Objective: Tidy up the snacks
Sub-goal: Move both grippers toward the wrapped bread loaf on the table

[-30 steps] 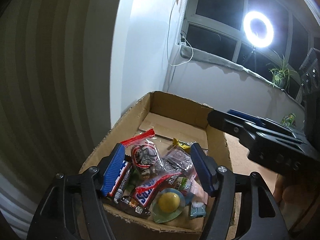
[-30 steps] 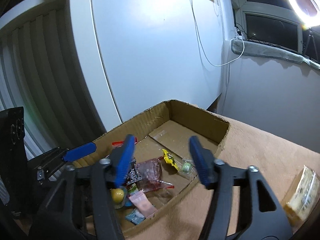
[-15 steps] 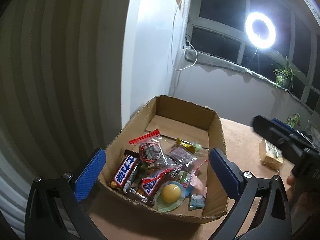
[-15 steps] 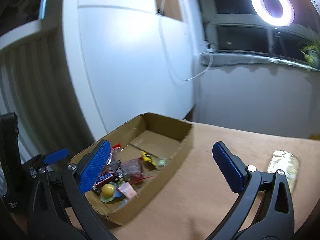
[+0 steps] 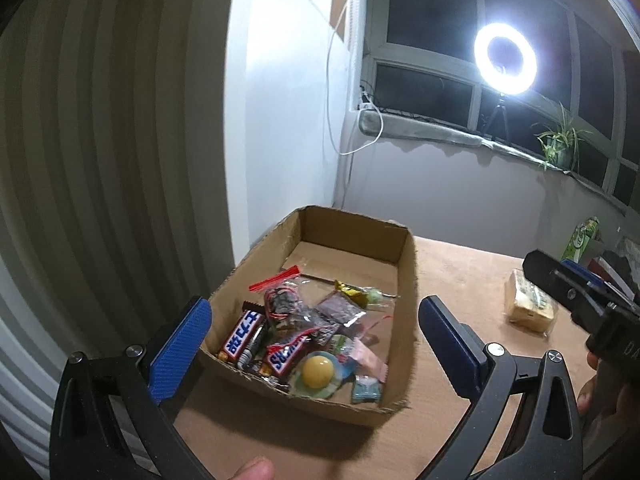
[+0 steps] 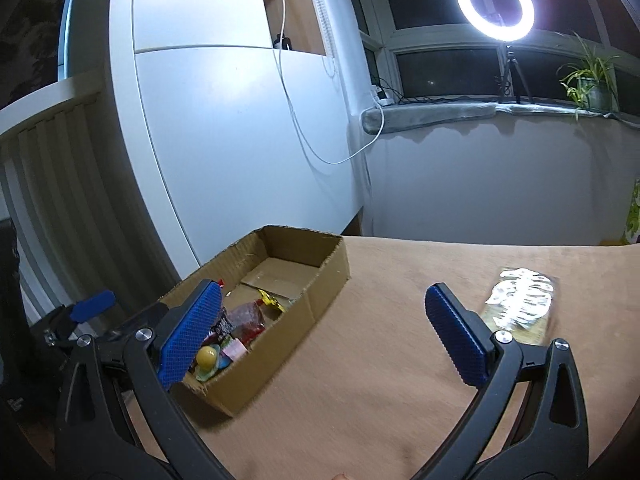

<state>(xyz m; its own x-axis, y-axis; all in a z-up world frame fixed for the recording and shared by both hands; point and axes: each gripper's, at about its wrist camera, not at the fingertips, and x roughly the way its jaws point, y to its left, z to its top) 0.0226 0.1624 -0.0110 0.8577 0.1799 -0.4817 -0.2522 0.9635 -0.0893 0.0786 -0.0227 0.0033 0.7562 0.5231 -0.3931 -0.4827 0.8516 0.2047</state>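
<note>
A shallow cardboard box (image 5: pixel 406 280) (image 6: pixel 320 284) sits at the left end of the brown table. Its near half holds several snacks: Snickers bars (image 5: pixel 239 336), a yellow egg-shaped candy (image 5: pixel 317 369) (image 6: pixel 207 357), small clear bags with red strips (image 5: pixel 280 300). My left gripper (image 5: pixel 316 344) hovers open in front of the box's near wall, nothing between its fingers. My right gripper (image 6: pixel 320 332) is open over bare table right of the box, also empty. A wrapped yellowish snack pack (image 6: pixel 520 304) (image 5: pixel 528 304) lies on the table to the right.
A white cabinet and ribbed wall stand behind the box. A ring light (image 5: pixel 505 59) and potted plant (image 6: pixel 588 84) are on the windowsill. A green carton (image 5: pixel 582 238) stands at the far right table edge. A thumb (image 5: pixel 252 470) shows at the bottom of the left wrist view.
Both grippers opened wide and drew back from the box. The right gripper swung to the right over the table, bringing the wrapped snack pack more into its view.
</note>
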